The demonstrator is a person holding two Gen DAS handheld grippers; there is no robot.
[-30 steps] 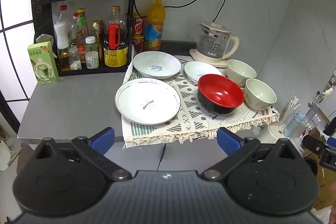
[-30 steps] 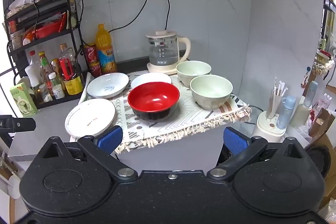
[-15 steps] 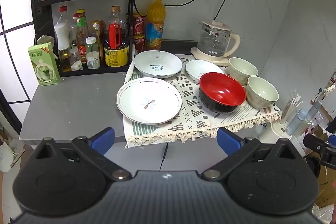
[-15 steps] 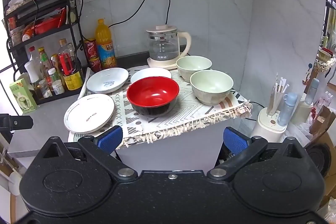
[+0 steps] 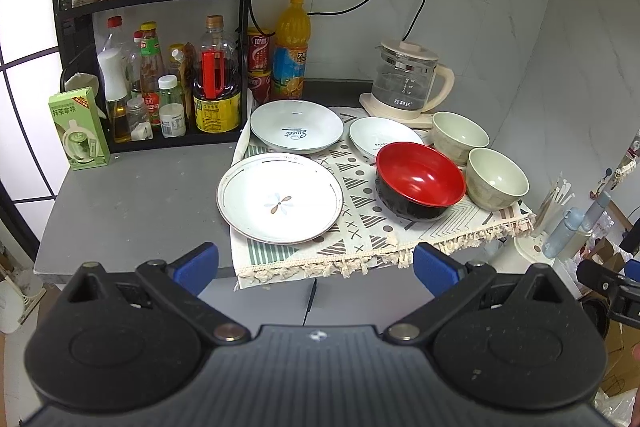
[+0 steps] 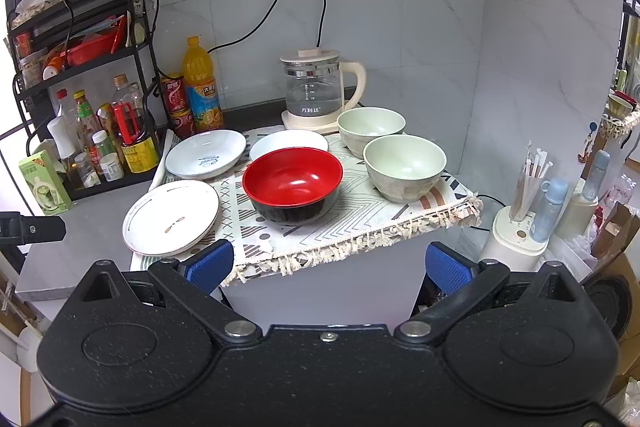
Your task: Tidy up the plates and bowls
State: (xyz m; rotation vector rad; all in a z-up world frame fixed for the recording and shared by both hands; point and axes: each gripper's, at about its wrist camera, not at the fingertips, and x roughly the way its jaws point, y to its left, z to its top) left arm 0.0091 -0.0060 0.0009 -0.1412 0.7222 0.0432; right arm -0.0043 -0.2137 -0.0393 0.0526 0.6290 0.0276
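On a patterned cloth lie a flat flower plate, a deep white plate with script, a small white dish, a red-and-black bowl and two pale green bowls. My left gripper is open and empty, short of the counter's front edge. My right gripper is open and empty, in front of the cloth's fringe.
A glass kettle stands behind the bowls. A black rack of bottles stands at the back left, with a green carton beside it. An orange drink bottle and cans stand by the wall. A straw holder is right.
Both grippers have drifted slightly back and up; the dishes appear a little farther away. No dish has moved. Both stay open.
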